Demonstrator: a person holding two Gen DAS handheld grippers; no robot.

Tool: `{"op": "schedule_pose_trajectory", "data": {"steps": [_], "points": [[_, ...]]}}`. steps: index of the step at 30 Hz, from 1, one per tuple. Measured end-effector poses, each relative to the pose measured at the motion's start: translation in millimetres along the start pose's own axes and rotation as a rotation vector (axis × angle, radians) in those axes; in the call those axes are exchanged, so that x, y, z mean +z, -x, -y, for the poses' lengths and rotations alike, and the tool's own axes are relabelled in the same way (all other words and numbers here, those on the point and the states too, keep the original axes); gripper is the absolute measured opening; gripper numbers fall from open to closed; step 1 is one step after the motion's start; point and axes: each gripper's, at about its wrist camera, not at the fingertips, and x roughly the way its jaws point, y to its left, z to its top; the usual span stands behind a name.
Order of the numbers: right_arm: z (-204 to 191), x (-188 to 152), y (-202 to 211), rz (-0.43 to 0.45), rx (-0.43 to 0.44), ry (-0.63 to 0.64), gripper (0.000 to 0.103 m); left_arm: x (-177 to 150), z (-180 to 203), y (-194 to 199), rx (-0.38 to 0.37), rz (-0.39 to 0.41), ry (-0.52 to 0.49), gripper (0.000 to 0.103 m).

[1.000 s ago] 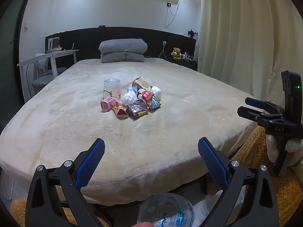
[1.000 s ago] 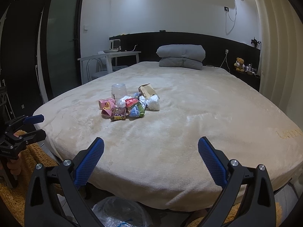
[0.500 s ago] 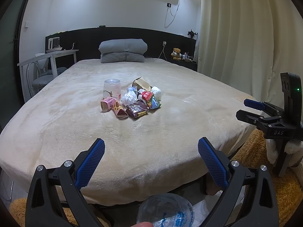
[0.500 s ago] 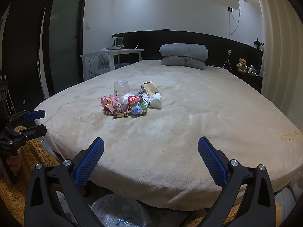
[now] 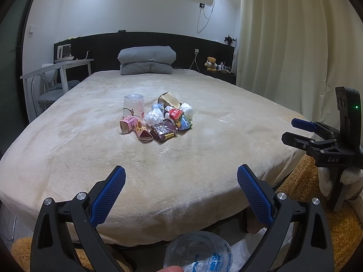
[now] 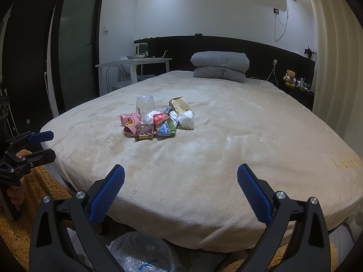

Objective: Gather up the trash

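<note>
Beige plush bed (image 5: 181, 158) carries a trash pile (image 5: 158, 122) near its middle, stretched left to right, an upright clear plastic cup (image 5: 133, 105) at its far left. Left gripper (image 5: 181, 185) and right gripper (image 6: 181, 184) hover at the near edge, jaws wide apart, empty.

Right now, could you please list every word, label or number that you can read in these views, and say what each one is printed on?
"DAS": on the black body of the right gripper, seen from the left wrist view.
Gold lettering on the bed blanket: cut off at the edge, unreadable.
Print on the brown snack wrapper, red packet and pink carton: too small to read.
Blue print on the clear plastic bag: blurred.
</note>
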Motion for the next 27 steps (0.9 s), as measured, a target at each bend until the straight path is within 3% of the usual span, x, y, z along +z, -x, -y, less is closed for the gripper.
{"op": "schedule_pose_trajectory", "data": {"steps": [19,22,27], "points": [[11.9,1.7,5.2,0.013,-0.010,-0.062,0.098,-0.5,3.6,-0.3,-0.035,-0.013,0.003,0.097],[15.1,2.4,3.3,-0.001,-0.047,-0.067,0.098,0.3,3.1,-0.2,-0.060,-0.017,0.020,0.097],[20.4,7.8,-6.2,-0.035,-0.021,-0.091,0.098,3.3,-3.6,-3.1,-0.066,-0.027,0.067,0.097]]}}
